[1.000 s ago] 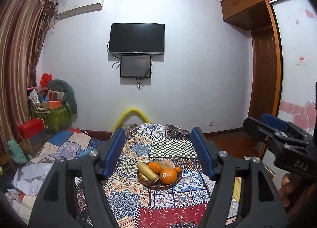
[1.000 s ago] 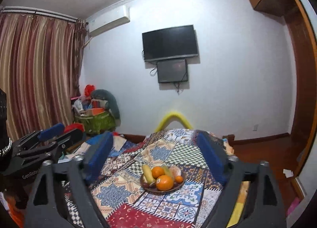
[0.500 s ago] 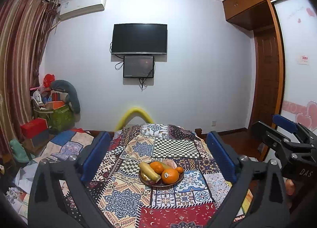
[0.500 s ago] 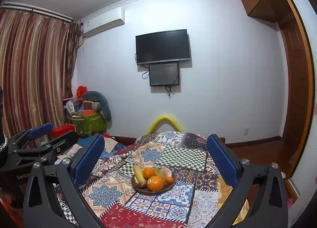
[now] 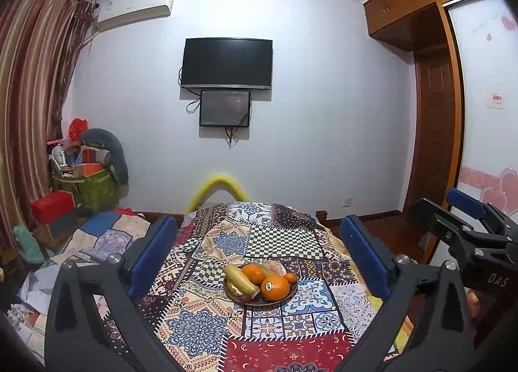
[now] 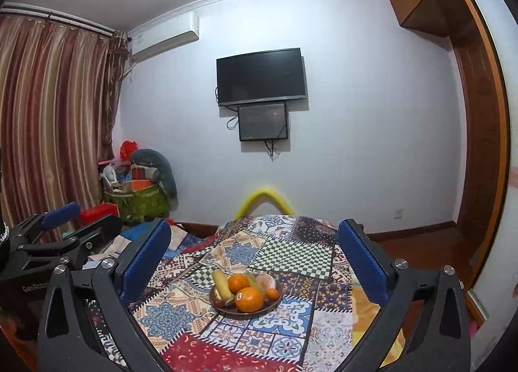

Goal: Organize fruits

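Two grippers, left (image 5: 257,253) and right (image 6: 254,252), hover with jaws apart, well short of the fruit plate (image 5: 259,300) mid-bed; approach one orange (image 5: 274,287) squarely.

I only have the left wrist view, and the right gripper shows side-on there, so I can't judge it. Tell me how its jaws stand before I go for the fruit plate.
Observer: In its own camera the right gripper is wide open and empty. The fruit plate sits framed between its fingers, farther along the quilt.
Operator: Now describe the left gripper from outside.
Observer: The right wrist view shows the left gripper side-on at the picture's left edge. It appears in front of the clutter beside the bed, not over the plate.
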`<state>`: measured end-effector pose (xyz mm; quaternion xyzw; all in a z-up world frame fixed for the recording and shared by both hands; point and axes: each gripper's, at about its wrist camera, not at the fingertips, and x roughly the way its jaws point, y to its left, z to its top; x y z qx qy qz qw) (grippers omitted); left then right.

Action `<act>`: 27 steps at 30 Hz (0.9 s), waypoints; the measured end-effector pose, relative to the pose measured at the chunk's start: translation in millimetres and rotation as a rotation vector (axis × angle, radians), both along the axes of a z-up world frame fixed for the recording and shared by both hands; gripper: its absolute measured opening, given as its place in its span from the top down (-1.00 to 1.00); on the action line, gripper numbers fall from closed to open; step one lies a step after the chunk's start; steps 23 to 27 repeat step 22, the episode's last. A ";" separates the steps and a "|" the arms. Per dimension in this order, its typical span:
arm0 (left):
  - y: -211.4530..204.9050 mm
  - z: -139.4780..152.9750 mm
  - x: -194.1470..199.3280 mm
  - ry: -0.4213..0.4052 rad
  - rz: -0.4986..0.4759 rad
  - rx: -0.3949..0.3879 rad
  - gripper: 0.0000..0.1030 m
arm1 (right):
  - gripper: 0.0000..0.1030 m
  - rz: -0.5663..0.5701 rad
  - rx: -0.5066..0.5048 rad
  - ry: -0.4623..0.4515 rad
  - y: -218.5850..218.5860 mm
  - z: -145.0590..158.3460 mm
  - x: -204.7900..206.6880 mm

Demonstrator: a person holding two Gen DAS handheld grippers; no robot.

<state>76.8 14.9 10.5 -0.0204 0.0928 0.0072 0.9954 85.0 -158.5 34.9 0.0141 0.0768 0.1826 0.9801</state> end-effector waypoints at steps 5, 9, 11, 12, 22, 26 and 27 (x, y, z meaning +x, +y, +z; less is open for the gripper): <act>0.3 -0.8 3.8 0.018 -0.006 0.000 -0.99 | -1.00 -0.010 0.003 0.001 -1.6 1.2 -0.4; 2.1 -1.4 4.2 0.027 -0.012 -0.013 -0.99 | -1.00 -0.016 0.005 -0.005 -2.3 2.7 -2.3; 2.9 -1.8 4.6 0.030 -0.013 -0.014 -0.99 | -1.00 -0.018 0.007 -0.004 -2.6 3.3 -3.2; 3.0 -2.1 4.8 0.032 -0.015 -0.013 -0.99 | -1.00 -0.017 0.008 -0.004 -2.9 4.0 -3.5; 0.5 -3.0 4.8 0.036 -0.028 -0.005 -0.99 | -1.00 -0.017 -0.007 -0.009 0.8 6.2 -4.0; 0.5 -3.0 4.8 0.036 -0.028 -0.005 -0.99 | -1.00 -0.017 -0.007 -0.009 0.8 6.2 -4.0; 0.5 -3.0 4.8 0.036 -0.028 -0.005 -0.99 | -1.00 -0.017 -0.007 -0.009 0.8 6.2 -4.0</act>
